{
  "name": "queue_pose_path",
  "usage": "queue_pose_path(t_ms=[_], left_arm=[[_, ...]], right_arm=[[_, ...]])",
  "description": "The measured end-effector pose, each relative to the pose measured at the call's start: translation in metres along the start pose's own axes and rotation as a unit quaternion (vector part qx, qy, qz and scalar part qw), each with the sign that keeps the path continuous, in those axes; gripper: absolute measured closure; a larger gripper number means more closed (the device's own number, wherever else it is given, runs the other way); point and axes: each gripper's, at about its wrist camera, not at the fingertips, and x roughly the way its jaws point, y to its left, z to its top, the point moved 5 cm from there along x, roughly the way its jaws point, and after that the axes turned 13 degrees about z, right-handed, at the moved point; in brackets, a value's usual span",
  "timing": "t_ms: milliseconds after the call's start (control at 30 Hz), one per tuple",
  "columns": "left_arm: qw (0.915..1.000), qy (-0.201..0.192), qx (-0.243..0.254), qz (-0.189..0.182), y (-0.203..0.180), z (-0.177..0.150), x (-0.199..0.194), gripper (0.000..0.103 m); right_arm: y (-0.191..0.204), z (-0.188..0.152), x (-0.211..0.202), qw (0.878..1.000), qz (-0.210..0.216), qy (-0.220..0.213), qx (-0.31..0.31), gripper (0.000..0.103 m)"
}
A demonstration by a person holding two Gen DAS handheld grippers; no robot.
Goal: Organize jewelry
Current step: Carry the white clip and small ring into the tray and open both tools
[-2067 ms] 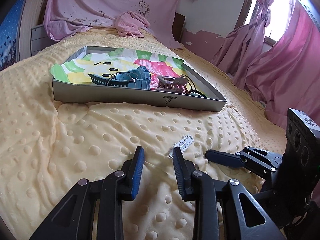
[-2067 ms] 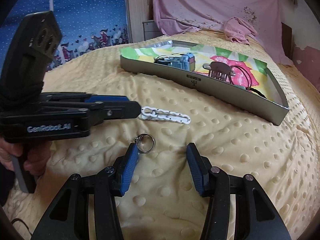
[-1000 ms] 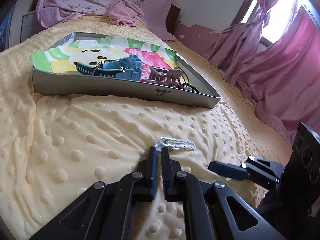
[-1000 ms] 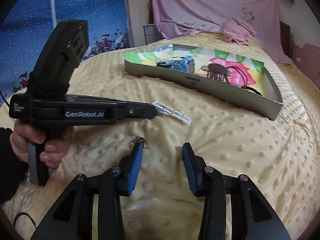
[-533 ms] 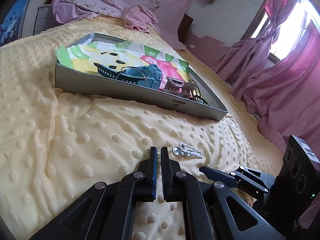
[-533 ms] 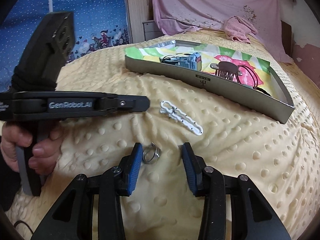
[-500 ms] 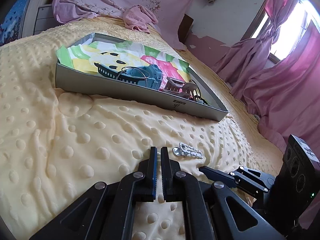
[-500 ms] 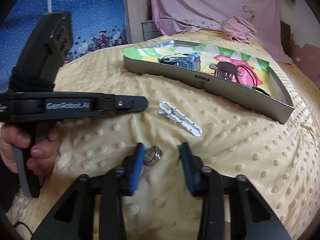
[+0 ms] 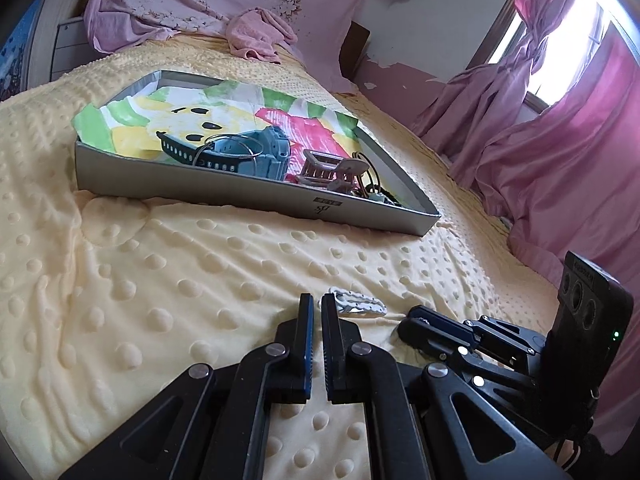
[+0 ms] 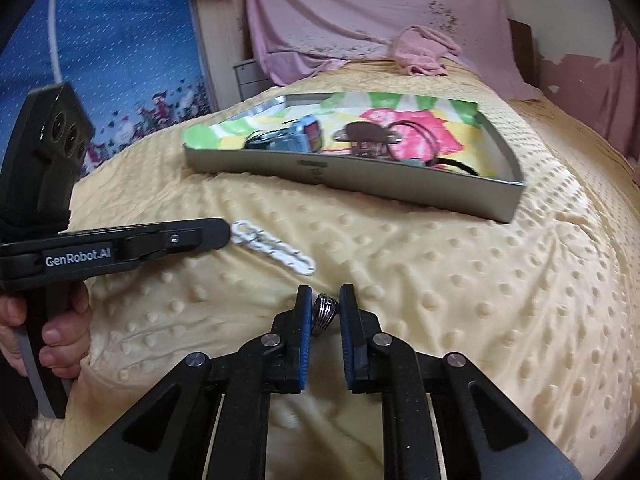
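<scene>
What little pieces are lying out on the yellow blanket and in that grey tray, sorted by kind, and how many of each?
Silver ring, between the right gripper's closing jaws: 1
White clip on the blanket: 1
Blue watch in the tray: 1
Brownish claw hair clip in the tray: 1
Dark cords by the hair clip: too tangled to count
Total countable: 4

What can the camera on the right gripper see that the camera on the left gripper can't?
Only the right wrist view shows the silver ring between the closing right gripper fingers, the hand holding the left gripper, and the blue curtain.

Only the left wrist view shows the bright window and the shut, empty left gripper.

Both show the white hair clip, the grey tray with the blue watch, and the yellow blanket.
</scene>
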Motion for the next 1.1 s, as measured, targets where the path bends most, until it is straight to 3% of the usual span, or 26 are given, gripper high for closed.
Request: queue_pose_path(t_ms=[267, 333, 500, 533, 800, 833, 900, 1100], left_arm=[[0.9997, 0.007, 0.024, 0.001, -0.009, -0.001, 0.002, 0.094], [0.9997, 0.006, 0.025, 0.000, -0.010, -0.002, 0.000, 0.089], [0.9993, -0.012, 0.036, 0.005, -0.014, -0.002, -0.007, 0.056], [0.9991, -0.012, 0.040, 0.006, -0.016, -0.002, -0.007, 0.055], [0.9965, 0.008, 0.084, 0.004, -0.032, 0.006, 0.012, 0.056], [0.9960, 0.011, 0.089, 0.004, -0.034, 0.007, 0.014, 0.057], [0.9950, 0.015, 0.098, 0.009, -0.037, 0.006, 0.017, 0.070], [0.9930, 0.016, 0.116, 0.018, -0.041, -0.002, 0.016, 0.080]], right_arm=[[-0.014, 0.002, -0.001, 1.000, -0.001, -0.014, 0.027, 0.091], [-0.017, 0.002, -0.001, 0.999, 0.000, -0.015, 0.031, 0.091], [-0.017, 0.000, -0.001, 0.999, 0.004, -0.015, 0.036, 0.091], [-0.018, -0.001, -0.001, 0.999, 0.006, -0.014, 0.037, 0.091], [-0.025, -0.005, -0.006, 0.998, 0.009, -0.021, 0.054, 0.091], [-0.026, -0.005, -0.006, 0.998, 0.010, -0.021, 0.055, 0.091], [-0.026, -0.006, -0.005, 0.998, 0.010, -0.021, 0.056, 0.091], [-0.026, -0.008, -0.005, 0.998, 0.008, -0.021, 0.055, 0.091]])
